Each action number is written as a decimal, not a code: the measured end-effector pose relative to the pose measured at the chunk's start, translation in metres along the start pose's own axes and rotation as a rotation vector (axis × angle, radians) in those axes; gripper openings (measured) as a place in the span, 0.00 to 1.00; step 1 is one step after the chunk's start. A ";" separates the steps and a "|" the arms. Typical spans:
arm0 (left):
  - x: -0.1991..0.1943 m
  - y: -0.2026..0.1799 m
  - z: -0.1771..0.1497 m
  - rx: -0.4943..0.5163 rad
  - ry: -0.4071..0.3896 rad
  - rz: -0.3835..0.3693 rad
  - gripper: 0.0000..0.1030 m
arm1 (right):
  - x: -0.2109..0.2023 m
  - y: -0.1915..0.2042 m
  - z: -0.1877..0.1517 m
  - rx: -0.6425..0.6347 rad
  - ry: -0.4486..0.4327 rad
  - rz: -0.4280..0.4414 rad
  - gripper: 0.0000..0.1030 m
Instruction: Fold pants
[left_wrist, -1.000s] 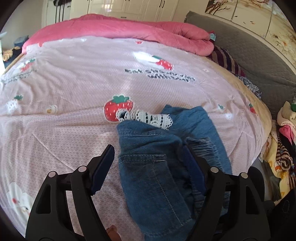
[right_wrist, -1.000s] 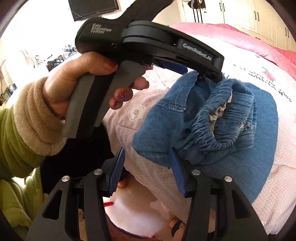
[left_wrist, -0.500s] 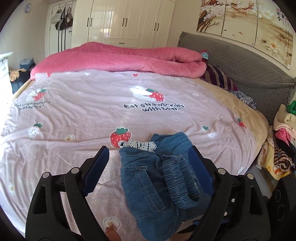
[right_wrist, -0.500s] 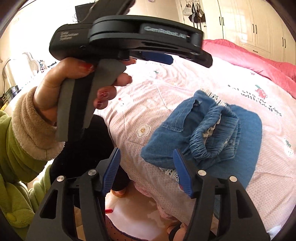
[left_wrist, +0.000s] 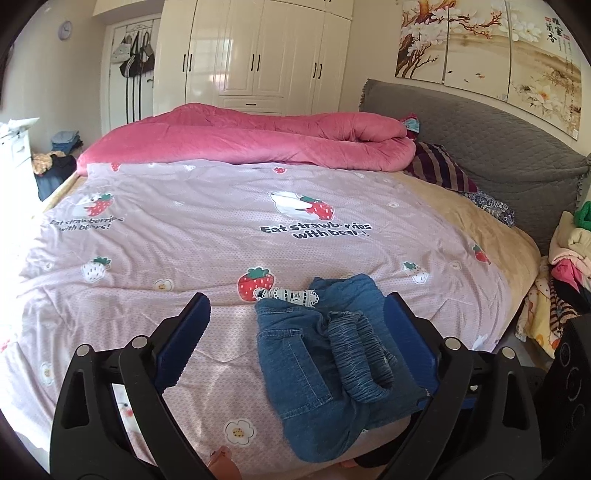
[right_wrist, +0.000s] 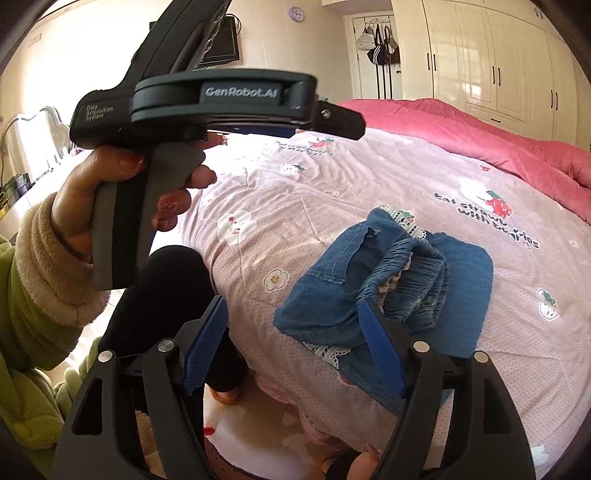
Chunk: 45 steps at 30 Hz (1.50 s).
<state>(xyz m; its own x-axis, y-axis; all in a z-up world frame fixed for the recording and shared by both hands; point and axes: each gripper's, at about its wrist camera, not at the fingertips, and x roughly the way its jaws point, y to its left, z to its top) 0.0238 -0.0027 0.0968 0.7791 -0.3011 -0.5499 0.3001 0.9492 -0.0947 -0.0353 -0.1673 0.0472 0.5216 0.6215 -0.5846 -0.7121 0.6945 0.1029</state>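
We hold both tools, left tool and right tool, spread wide and empty above the folded denim pants lying near the bed's front edge.

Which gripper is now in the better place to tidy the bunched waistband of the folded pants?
Probably the right gripper: its open jaws hang close above the pants, one finger near the bunched waistband. The left gripper, also open, is held higher.

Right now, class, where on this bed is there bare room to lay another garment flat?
Free: the bedspread between the folded jeans and the pink quilt, and left of the jeans. Crowded: the far edge under the quilt, and the headboard side with striped clothes.
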 end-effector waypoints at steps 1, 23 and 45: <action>-0.002 0.000 0.000 0.000 0.000 0.002 0.86 | -0.001 -0.001 0.000 0.001 -0.004 -0.004 0.72; 0.022 0.015 -0.037 -0.023 0.090 0.058 0.90 | -0.004 -0.056 -0.012 0.152 0.000 -0.177 0.86; 0.088 0.015 -0.075 -0.038 0.250 0.062 0.90 | 0.041 -0.139 -0.033 0.446 0.101 -0.239 0.87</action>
<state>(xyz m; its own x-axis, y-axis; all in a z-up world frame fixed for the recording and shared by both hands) 0.0557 -0.0078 -0.0158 0.6335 -0.2147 -0.7434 0.2314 0.9693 -0.0828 0.0700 -0.2505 -0.0175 0.5815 0.4039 -0.7062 -0.2979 0.9135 0.2772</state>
